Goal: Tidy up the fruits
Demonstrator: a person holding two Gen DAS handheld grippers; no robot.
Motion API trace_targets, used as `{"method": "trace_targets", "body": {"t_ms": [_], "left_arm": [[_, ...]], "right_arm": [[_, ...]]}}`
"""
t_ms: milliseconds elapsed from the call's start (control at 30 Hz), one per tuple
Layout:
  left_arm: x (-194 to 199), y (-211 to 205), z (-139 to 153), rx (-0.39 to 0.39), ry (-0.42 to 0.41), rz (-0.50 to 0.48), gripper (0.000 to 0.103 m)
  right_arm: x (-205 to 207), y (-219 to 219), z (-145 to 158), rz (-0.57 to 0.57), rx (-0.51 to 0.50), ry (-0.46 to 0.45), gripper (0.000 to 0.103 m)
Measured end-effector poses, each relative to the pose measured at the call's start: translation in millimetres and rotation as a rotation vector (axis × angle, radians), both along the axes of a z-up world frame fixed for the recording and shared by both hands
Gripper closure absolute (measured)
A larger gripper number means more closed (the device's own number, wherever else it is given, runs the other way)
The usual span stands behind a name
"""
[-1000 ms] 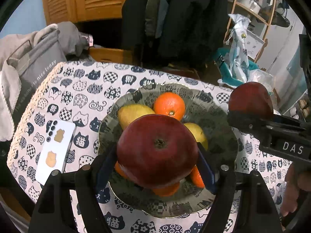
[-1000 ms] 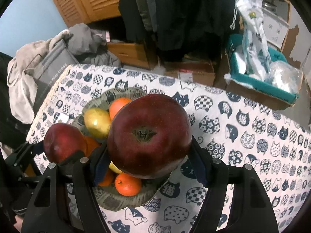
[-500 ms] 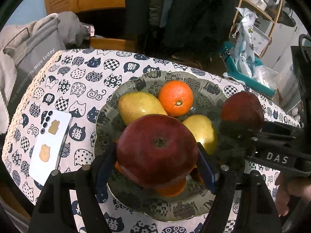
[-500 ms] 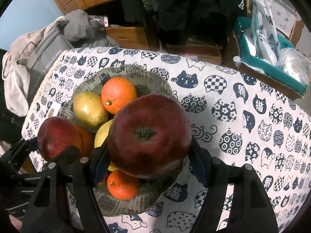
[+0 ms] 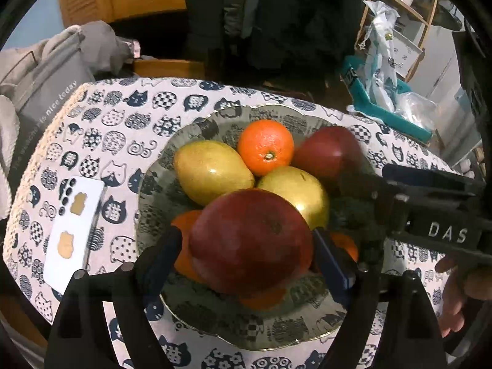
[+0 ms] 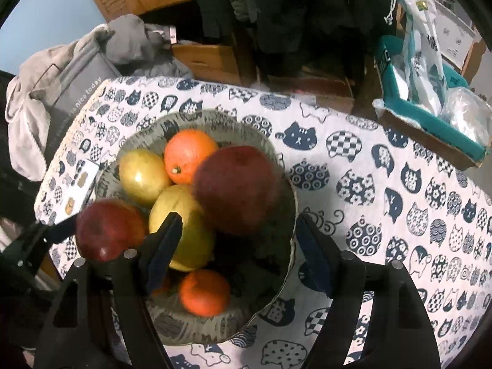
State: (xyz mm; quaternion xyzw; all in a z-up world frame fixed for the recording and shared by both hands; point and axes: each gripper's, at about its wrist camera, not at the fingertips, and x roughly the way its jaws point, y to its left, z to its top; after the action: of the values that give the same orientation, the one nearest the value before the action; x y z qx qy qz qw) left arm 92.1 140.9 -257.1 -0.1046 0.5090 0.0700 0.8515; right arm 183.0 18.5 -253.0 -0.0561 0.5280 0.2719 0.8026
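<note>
A patterned bowl (image 5: pixel 276 332) (image 6: pixel 276 160) on the cat-print tablecloth holds oranges (image 5: pixel 265 147) (image 6: pixel 188 156), yellow-green fruits (image 5: pixel 212 170) (image 6: pixel 142 176) and a red apple (image 5: pixel 327 150) (image 6: pixel 236 189) on its right side. My left gripper (image 5: pixel 246 249) is shut on a second red apple (image 5: pixel 249 240), low over the bowl's near side; it also shows in the right wrist view (image 6: pixel 109 230). My right gripper (image 6: pixel 236 243) is open, its jaws apart just behind the apple in the bowl, not touching it.
A white phone (image 5: pixel 75 227) lies on the cloth left of the bowl. A grey bag and clothes (image 5: pixel 46 70) sit past the table's left edge. A teal box with plastic bags (image 6: pixel 430 104) stands beyond the far right edge. Dark coats hang behind.
My right gripper has opened and let its red apple go onto the right side of the bowl. My left gripper has sunk lower over the bowl with its apple still held.
</note>
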Motion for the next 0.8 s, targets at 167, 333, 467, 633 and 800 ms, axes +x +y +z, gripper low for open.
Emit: {"method": "trace_targets", "body": {"t_ms": [167, 333, 467, 633, 800], "left_arm": [[-3, -2, 10, 0.018, -0.017, -0.001, 0.016], [-8, -2, 25, 0.011, -0.044, 0.007, 0.016], [-13, -5, 42, 0.030, -0.073, 0.007, 0.016], [-19, -7, 65, 0.038, -0.116, 0.011, 0.016], [-25, -13, 90, 0.052, -0.163, 0.003, 0.016]], "right_arm": [[-1, -3, 8, -0.005, 0.004, -0.013, 0.026], [-5, -7, 20, -0.019, -0.007, -0.047, 0.026], [-10, -16, 38, -0.045, -0.008, -0.091, 0.025], [-20, -29, 65, -0.080, -0.023, -0.167, 0.025], [-34, -45, 95, -0.115, -0.046, -0.253, 0.025]]}}
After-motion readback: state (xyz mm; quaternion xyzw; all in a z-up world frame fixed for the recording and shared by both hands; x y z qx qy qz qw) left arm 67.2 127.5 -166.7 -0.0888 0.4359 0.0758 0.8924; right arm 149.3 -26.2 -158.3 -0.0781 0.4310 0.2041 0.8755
